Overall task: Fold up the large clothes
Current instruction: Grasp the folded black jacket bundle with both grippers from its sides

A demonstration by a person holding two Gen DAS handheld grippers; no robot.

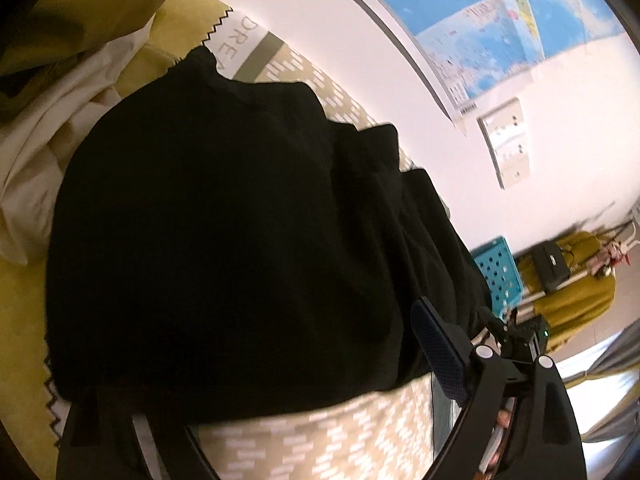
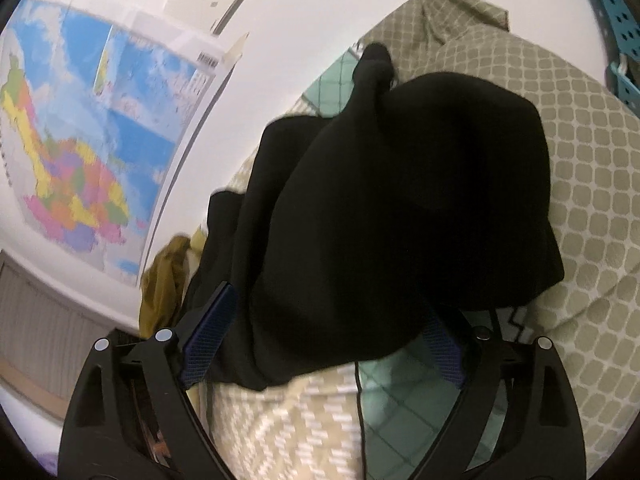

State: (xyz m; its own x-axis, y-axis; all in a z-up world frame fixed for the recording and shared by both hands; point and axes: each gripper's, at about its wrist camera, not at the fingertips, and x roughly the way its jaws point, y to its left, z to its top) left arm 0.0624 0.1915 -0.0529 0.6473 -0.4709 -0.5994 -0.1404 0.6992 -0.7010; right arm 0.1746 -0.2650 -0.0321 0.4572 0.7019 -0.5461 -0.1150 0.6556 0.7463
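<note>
- Black garment (image 1: 224,240): it lies bunched in a soft heap on the patterned bedspread (image 1: 320,432), with a cream cloth (image 1: 52,152) and mustard fabric beside it on one side in the left wrist view.
- In the right wrist view the same garment (image 2: 400,208) rests partly on a quilted pillow (image 2: 580,168), and a narrow tail of it pokes up toward the wall.
- Your left gripper (image 1: 276,392) has its jaws spread wide; only one blue pad (image 1: 436,344) shows clearly, and the other finger is lost against the dark cloth. Nothing seems pinched, though the near hem lies right at the fingers.
- Your right gripper (image 2: 324,336) is also spread wide. A lobe of the garment droops between the two pads, but neither pad presses on it, so I judge it loose.
- Expect limp, light cloth with no stiffness. It will sag and drape from any grip point, and stacked layers may slide on each other.
- It is too dark to pick out seams, so hunt for a true edge, not a fold.
- Take hold at two well-separated corners or the hem, one per hand, pinching a single layer.
- Lift and spread it before creasing, or the bunching likely stays inside the fold.
</note>
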